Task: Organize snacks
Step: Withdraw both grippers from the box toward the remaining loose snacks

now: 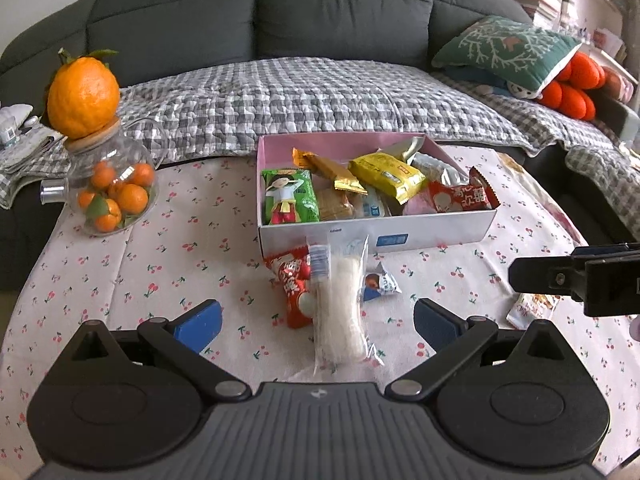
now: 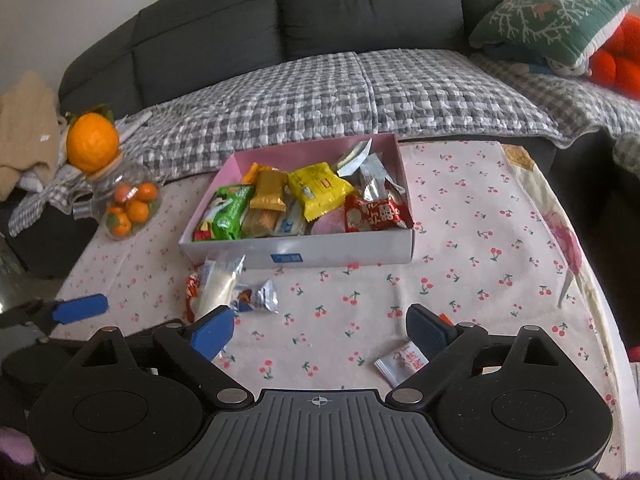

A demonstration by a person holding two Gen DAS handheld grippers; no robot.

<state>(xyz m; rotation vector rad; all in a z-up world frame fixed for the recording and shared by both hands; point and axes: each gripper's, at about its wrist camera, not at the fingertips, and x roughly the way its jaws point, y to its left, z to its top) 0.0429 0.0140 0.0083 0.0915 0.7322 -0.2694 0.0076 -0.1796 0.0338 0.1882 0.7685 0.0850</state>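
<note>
The left gripper (image 1: 316, 320) is hanging wide open over a clear long snack pack (image 1: 340, 304), not pinching it. The right gripper (image 2: 320, 330) is gaping too, holding nothing, with a small white packet (image 2: 400, 364) just beside it. Farther back, the snack box (image 1: 376, 236) is sitting full on the cherry tablecloth (image 1: 160, 272).

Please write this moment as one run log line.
left gripper: open above clear packet | right gripper: open, empty | box: partly filled

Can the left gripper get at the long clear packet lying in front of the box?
Probably yes. The left gripper is open with the clear packet lying between its fingers on the tablecloth, nothing over it; a red packet lies alongside.
</note>
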